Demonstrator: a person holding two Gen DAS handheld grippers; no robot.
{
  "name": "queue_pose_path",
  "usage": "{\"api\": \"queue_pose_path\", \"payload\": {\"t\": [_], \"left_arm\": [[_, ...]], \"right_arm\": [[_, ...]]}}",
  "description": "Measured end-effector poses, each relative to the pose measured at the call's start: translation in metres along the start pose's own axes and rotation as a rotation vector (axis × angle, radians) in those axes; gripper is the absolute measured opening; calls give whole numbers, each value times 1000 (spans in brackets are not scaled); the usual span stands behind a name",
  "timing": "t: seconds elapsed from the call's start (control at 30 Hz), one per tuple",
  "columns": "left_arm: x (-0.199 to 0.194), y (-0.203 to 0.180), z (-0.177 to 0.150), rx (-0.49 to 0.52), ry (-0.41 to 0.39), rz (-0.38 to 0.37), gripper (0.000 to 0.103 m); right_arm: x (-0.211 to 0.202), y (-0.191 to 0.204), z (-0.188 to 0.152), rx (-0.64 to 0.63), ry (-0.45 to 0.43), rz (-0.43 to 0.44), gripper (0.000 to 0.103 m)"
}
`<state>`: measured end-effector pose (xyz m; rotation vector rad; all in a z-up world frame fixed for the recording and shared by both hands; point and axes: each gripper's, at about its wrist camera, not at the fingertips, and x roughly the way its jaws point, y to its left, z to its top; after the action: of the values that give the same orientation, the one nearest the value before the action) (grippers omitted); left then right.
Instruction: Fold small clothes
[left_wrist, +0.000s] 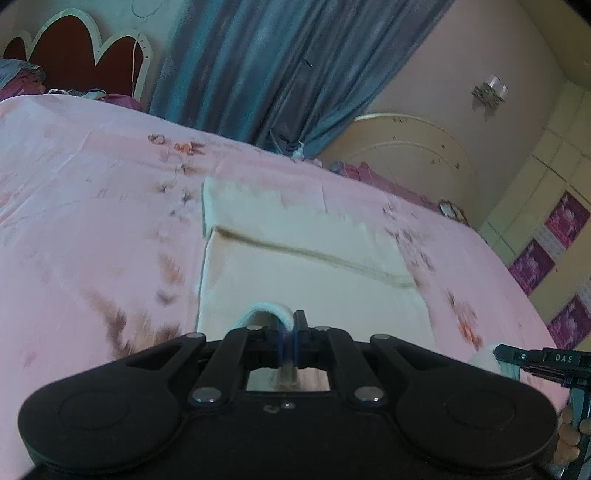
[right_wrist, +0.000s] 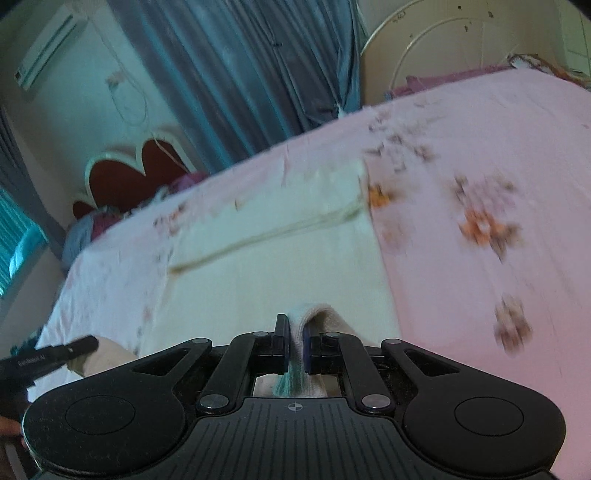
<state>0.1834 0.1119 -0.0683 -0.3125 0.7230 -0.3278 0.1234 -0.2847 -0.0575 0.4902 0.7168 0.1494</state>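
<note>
A cream cloth (left_wrist: 306, 273) lies spread on the pink floral bedsheet (left_wrist: 92, 206), with a fold seam running across it. My left gripper (left_wrist: 290, 332) is shut on the cloth's near edge, which bunches up between the fingers. The right gripper (left_wrist: 517, 363) shows at the right edge of the left wrist view, holding the near right corner. In the right wrist view the same cloth (right_wrist: 273, 258) stretches ahead, and my right gripper (right_wrist: 295, 343) is shut on its near edge. The left gripper (right_wrist: 70, 350) shows at the lower left there.
A red scalloped headboard (left_wrist: 74, 55) and pillows stand at the bed's far left. Blue curtains (left_wrist: 266, 66) hang behind the bed. A cream rounded footboard (left_wrist: 406, 147) and wardrobe (left_wrist: 546, 206) are at the right. An air conditioner (right_wrist: 48, 44) hangs on the wall.
</note>
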Motion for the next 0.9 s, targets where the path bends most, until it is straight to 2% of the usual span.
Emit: {"api": "queue_pose_path", "payload": {"t": [0.33, 0.53, 0.73, 0.9], "left_arm": [[89, -6, 69, -38, -71, 21, 5], [138, -5, 101, -64, -98, 68, 4], [192, 8, 126, -101, -58, 149, 5], [230, 8, 132, -59, 6, 223, 5]], "right_arm": [[94, -21, 85, 47, -56, -15, 6], [149, -37, 124, 83, -66, -25, 6], [204, -63, 155, 171, -5, -34, 6], [241, -80, 164, 253, 60, -36, 6]]}}
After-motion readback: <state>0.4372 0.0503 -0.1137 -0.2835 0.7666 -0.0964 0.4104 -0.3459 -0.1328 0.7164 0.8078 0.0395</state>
